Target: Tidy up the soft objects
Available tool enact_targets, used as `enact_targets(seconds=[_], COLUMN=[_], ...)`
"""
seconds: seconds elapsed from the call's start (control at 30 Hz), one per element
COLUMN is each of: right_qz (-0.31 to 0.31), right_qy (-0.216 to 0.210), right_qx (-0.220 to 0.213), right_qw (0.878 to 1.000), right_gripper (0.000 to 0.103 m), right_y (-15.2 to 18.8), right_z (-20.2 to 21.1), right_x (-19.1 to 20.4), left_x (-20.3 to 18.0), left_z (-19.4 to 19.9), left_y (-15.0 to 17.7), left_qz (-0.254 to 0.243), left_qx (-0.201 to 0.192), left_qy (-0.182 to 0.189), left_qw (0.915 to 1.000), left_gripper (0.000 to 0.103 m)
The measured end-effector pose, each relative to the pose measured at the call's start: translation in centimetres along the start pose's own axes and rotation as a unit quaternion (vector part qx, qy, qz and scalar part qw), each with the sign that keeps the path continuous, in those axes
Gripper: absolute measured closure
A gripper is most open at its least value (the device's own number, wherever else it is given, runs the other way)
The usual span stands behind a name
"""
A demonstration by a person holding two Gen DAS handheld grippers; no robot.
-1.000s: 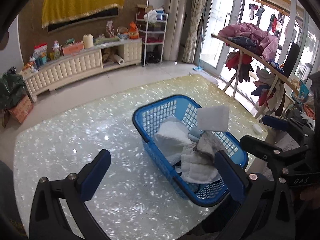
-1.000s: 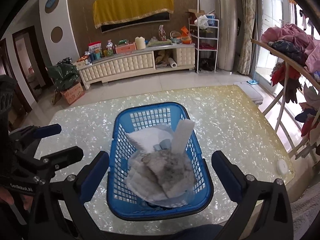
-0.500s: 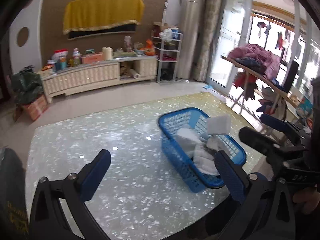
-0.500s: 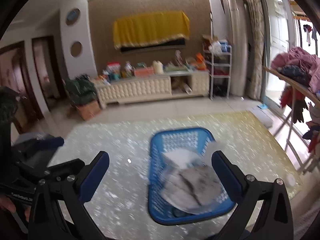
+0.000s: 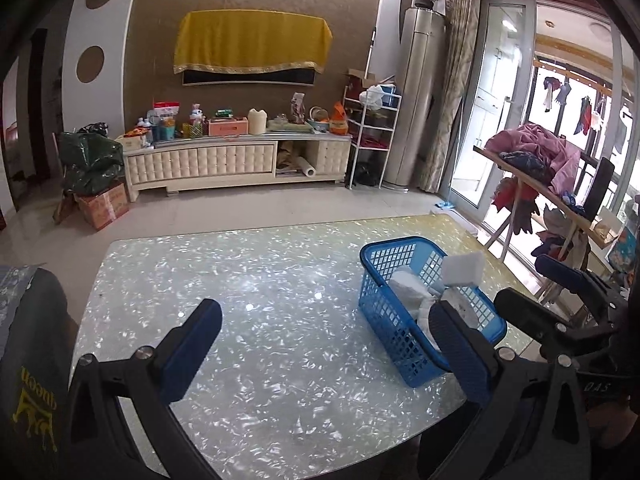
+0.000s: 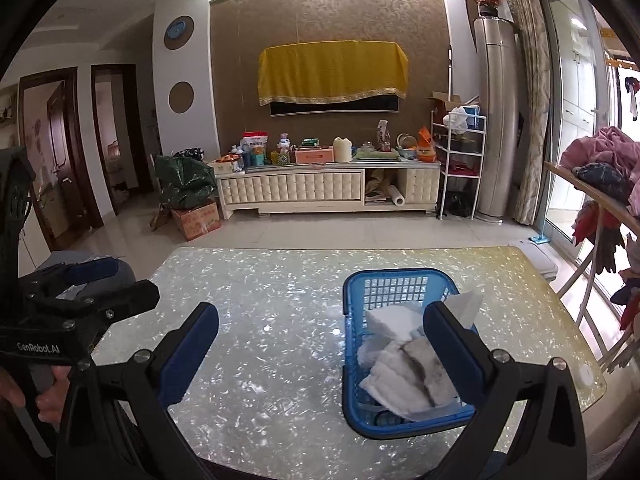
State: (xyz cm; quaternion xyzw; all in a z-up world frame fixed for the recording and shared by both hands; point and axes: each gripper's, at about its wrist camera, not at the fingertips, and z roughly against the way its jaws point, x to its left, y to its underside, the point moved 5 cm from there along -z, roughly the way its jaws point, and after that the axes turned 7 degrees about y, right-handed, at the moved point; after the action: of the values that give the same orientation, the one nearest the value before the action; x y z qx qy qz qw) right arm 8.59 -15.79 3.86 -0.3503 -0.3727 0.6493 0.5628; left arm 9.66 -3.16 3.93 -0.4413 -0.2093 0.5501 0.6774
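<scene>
From the left wrist camera, the left gripper is hovering low over a pearly, shell-patterned glass table, its two blue-padded fingers spread wide apart and grasping nothing. A blue plastic basket is sitting on the table toward the right, partly behind the right-hand finger, and it is holding a heap of white cloths and sponges, with one white rectangular sponge sticking up against the basket's far rim. The right gripper is showing at the right edge as a black frame with a blue pad, just beside the basket; from here I cannot tell its state. Beyond the table, a cream TV cabinet crowded with bottles and boxes is standing against a brown wall under a yellow cloth. From the right wrist camera, the right gripper is also hanging above the table with its fingers released and wide apart, empty. The basket is lying between the fingers' span and the right finger, which is covering part of it; folded white cloths are filling it, one of them stained grey. The left gripper is showing at the left edge, gripped by a hand. A rack heaped with clothes is standing at the far right.
</scene>
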Motion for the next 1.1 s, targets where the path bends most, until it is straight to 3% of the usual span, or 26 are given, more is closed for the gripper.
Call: enact_targets(seconds=[1.1], right_qz=[0.012], right_qy=[-0.011], right_qx=[-0.007], right_qw=[1.000], right_gripper=[0.000], right_y=[0.4], right_z=[0.9], right_x=[1.2], left_x=[-0.3], left_z=[3.6], left_y=[1.4], left_qz=[-0.001], left_qx=[-0.019], left_qy=[-0.004], left_qw=[0.9998], left_gripper=[0.000])
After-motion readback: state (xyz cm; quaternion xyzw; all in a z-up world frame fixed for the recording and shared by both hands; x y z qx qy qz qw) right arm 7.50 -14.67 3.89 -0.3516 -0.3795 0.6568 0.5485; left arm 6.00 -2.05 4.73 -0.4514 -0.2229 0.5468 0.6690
